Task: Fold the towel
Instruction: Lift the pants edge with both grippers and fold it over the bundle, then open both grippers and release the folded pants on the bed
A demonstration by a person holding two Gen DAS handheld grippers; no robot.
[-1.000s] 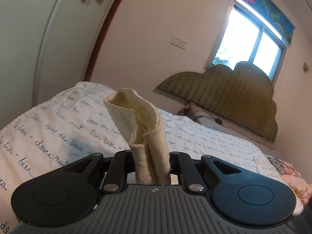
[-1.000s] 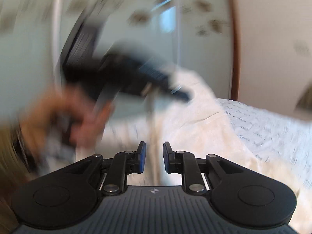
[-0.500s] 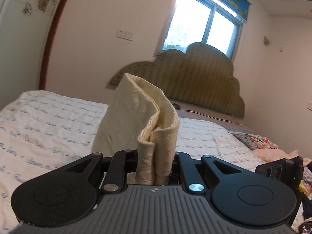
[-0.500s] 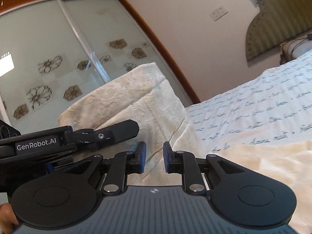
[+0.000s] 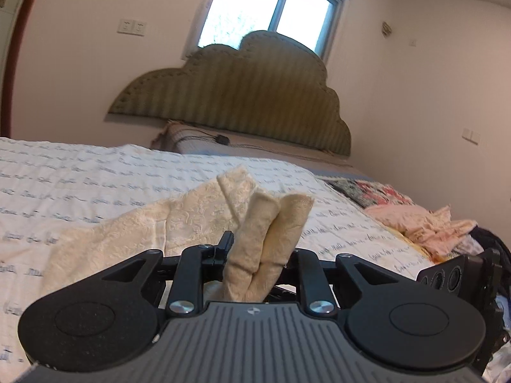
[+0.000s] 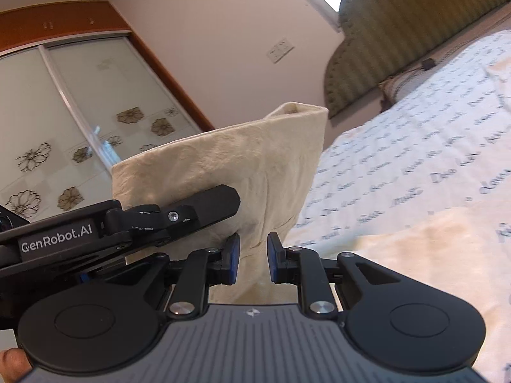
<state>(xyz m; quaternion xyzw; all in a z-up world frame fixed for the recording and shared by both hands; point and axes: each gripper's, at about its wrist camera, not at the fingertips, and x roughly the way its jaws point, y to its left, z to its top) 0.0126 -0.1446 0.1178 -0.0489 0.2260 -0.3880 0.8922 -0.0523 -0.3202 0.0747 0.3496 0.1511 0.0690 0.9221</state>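
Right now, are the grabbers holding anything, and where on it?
The left gripper has a bunched, doubled-over corner of the cream towel between its fingers, which have just been opening. The right gripper holds nothing; its fingers stand apart.

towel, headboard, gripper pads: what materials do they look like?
Towel: cream woven cloth, probably cotton, matte, embossed pattern, creases softly. Headboard: olive padded fabric, likely upholstery, ribbed with stitched edge. Right gripper pads: blue, smooth, rubbery-looking; body black matte plastic, it seems.
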